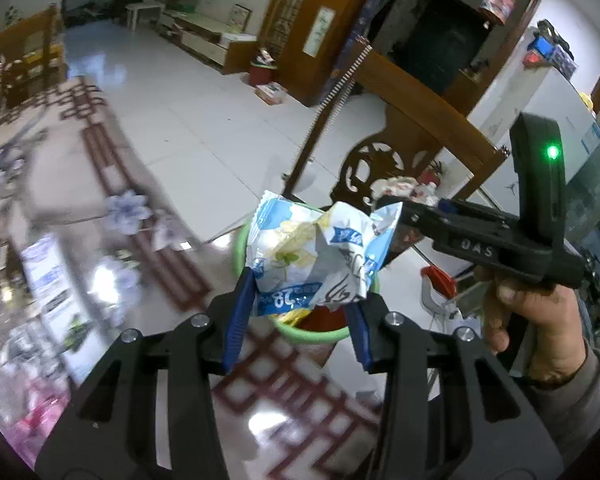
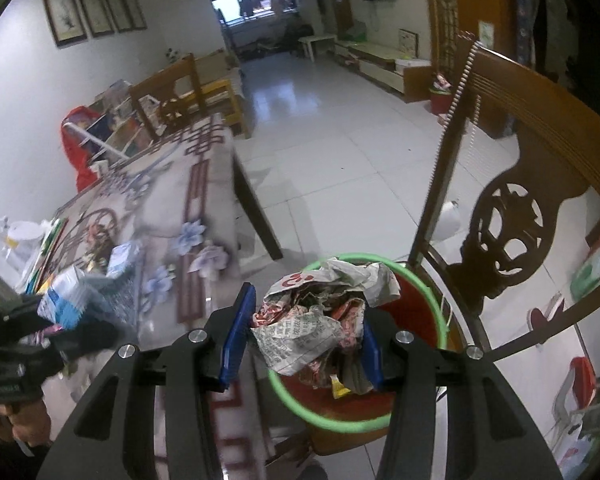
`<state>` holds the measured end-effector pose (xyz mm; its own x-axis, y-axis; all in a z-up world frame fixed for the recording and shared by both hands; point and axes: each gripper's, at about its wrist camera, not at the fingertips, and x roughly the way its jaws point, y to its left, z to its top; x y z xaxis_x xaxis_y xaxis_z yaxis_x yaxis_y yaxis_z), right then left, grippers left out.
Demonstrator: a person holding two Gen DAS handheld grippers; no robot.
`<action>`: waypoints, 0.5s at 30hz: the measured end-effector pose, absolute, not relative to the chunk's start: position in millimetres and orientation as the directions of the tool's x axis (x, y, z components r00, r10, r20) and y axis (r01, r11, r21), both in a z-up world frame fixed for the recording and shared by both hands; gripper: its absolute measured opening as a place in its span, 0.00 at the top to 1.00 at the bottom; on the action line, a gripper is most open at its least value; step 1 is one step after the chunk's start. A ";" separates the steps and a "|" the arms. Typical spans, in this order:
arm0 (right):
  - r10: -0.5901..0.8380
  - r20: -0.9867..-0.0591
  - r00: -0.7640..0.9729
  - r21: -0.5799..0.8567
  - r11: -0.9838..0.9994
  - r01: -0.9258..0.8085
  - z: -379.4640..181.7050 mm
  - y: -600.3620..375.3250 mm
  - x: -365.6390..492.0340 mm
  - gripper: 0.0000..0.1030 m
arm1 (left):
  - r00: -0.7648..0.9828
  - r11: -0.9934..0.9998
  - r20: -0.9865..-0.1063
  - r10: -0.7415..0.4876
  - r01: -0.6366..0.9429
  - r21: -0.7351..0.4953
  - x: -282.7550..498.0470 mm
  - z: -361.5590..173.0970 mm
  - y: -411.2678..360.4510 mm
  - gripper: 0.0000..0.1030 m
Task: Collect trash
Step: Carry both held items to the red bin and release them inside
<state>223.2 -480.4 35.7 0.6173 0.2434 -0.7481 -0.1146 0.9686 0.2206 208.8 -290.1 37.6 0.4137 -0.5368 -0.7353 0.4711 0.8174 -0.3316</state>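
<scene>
The left gripper [image 1: 300,300] clamps a blue-white snack wrapper [image 1: 316,256]; the right gripper [image 2: 304,332] clamps crumpled newspaper [image 2: 320,312]. Both hang above the green-rimmed bin [image 2: 440,312] just ahead. Released off-centre, the light trash may fall outside the rim.

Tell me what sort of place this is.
Most likely a home's dining and living area: a patterned dining table, carved wooden chairs, framed pictures on the wall, and a tiled floor.
</scene>
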 end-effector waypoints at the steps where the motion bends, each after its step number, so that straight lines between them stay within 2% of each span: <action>1: 0.238 -0.749 0.619 0.222 0.970 -0.103 34.2 -485.6 225.4 0.56 | 0.404 0.812 -0.738 -0.541 0.479 -0.333 211.7 33.5 -297.8 0.59; 15: 0.237 -0.759 0.606 0.273 0.961 -0.034 11.7 -516.2 240.9 0.55 | 0.281 0.780 -0.781 -0.558 0.500 -0.377 241.5 -21.0 -347.5 0.59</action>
